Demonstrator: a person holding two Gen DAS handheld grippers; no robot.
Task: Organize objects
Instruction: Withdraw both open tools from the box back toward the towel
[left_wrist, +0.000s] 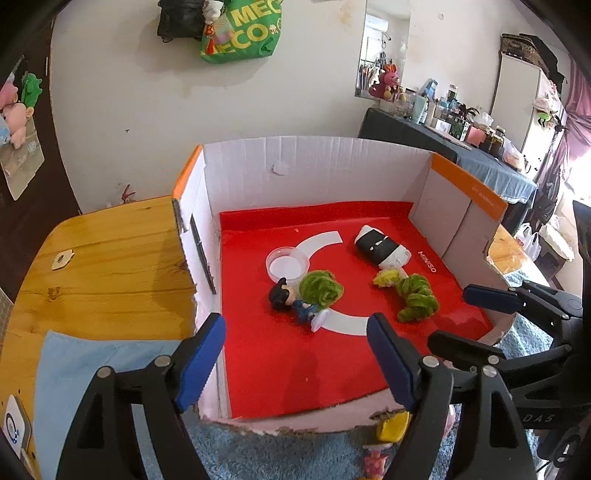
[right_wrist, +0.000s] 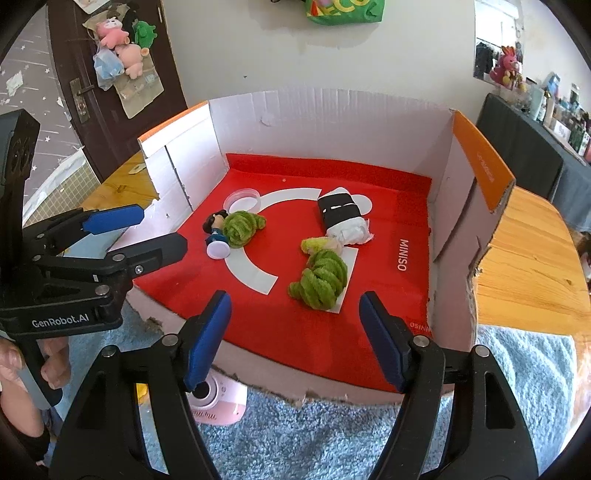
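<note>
An open cardboard box (left_wrist: 314, 162) (right_wrist: 332, 110) with a red floor holds a clear round lid (left_wrist: 287, 265) (right_wrist: 243, 199), a small black-haired figurine (left_wrist: 295, 301) (right_wrist: 217, 230), two green fuzzy bundles (left_wrist: 319, 288) (left_wrist: 417, 297) (right_wrist: 242, 227) (right_wrist: 321, 284), a yellow-green scrap (left_wrist: 388, 277) (right_wrist: 314, 243) and a black-and-white roll (left_wrist: 382, 245) (right_wrist: 341, 216). My left gripper (left_wrist: 295, 363) (right_wrist: 140, 230) is open and empty over the box's front left edge. My right gripper (right_wrist: 295, 339) (left_wrist: 476, 314) is open and empty over the front edge.
The box stands on a wooden table (left_wrist: 103, 258) (right_wrist: 535, 266) with a blue fluffy mat (left_wrist: 236, 454) (right_wrist: 332, 435) in front. A pink camera (right_wrist: 218, 402) and a small yellow and pink toy (left_wrist: 384, 439) lie on the mat below the grippers.
</note>
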